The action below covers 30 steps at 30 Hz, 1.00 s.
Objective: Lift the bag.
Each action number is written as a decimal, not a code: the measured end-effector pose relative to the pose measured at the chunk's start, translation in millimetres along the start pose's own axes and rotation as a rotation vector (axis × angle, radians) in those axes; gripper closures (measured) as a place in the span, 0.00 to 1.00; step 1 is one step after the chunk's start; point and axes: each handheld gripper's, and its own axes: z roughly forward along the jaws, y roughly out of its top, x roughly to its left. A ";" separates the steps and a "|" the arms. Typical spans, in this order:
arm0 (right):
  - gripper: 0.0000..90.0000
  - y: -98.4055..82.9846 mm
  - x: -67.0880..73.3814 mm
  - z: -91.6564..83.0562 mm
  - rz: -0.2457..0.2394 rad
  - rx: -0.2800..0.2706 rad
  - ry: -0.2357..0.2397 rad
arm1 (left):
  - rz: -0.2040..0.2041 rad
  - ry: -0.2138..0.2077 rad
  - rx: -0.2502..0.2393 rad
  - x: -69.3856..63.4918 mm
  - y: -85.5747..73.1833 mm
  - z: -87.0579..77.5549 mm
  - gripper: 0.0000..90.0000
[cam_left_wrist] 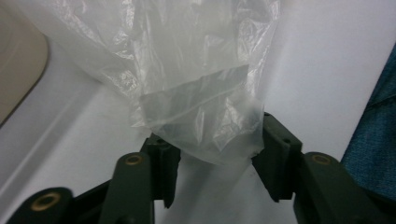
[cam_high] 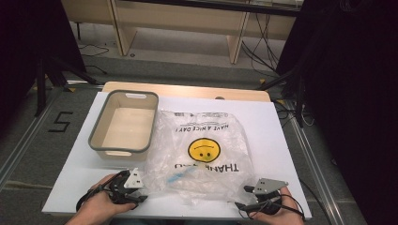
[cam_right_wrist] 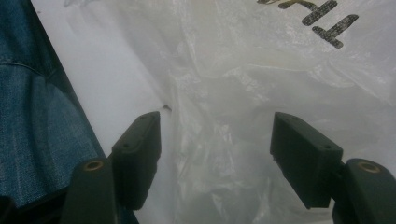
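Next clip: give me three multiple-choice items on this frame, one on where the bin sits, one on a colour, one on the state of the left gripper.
1. Where is the bin relative to the plastic bag?
A. To its left, at the bag's edge
B. On top of it
C. On the floor

2. What colour is the smiley face on the bag?
A. Red
B. Yellow
C. Green

3. How is the left gripper?
A. Shut tight with nothing between
B. Lying inside the bin
C. Jaws apart, the bag's corner between them

Key: 1 A, the high view shows the bin at the bag's left; 2 B, the face is yellow; 3 C, the left gripper view shows plastic between the jaws.
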 end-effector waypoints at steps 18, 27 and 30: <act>0.92 -0.4 -6.6 2.3 0.018 0.044 0.005 | -0.015 -0.016 0.011 -3.6 7.6 1.1 0.98; 0.99 6.1 -7.3 -9.3 0.030 -0.001 0.033 | -0.044 -0.003 -0.093 -0.9 15.4 -19.8 0.99; 1.00 10.7 -8.3 -17.3 0.040 -0.042 0.034 | -0.050 0.007 -0.138 0.5 19.7 -30.1 0.99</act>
